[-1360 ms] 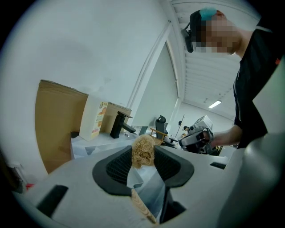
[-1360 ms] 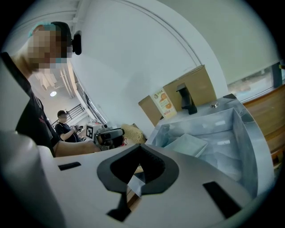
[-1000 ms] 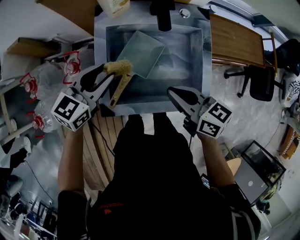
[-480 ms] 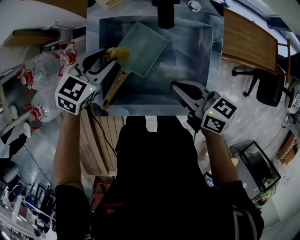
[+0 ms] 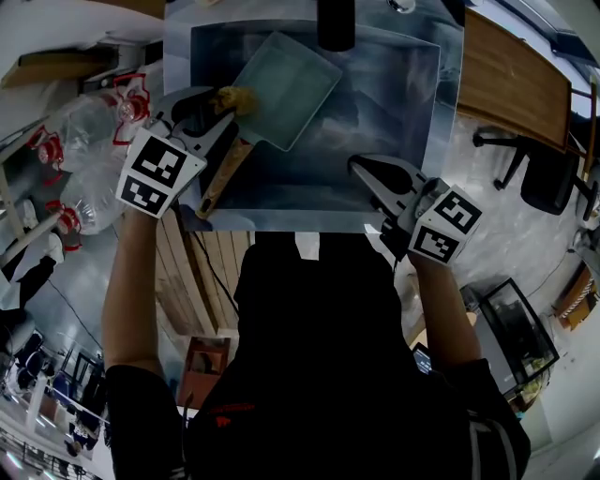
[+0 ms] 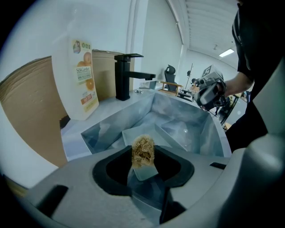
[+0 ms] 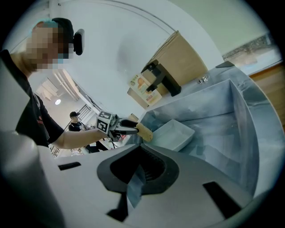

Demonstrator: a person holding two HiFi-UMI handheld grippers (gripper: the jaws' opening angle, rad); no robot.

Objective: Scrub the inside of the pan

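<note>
A pale green rectangular pan [image 5: 286,84] lies tilted in the steel sink [image 5: 412,141], its wooden handle [image 5: 223,173] pointing toward me. My left gripper [image 5: 225,101] is shut on a tan fibrous scrubber [image 5: 236,97], held at the pan's left rim just above where the handle joins. In the left gripper view the scrubber [image 6: 143,151] sits between the jaws with the pan [image 6: 171,139] beyond it. My right gripper [image 5: 370,173] hovers over the sink's front right part, shut and empty. Its own view shows the pan [image 7: 176,135] and the left gripper [image 7: 122,127] with the scrubber.
A black faucet [image 5: 336,23] stands at the sink's back edge, with a soap bottle [image 6: 80,80] beside it. Clear bottles with red caps [image 5: 94,141] crowd the left counter. A wooden board [image 5: 516,84] lies right of the sink, and an office chair [image 5: 548,173] stands beyond it.
The left gripper has carried the scrubber a little farther forward, up to the pan's left rim. The right gripper has stayed shut over the sink's front.
</note>
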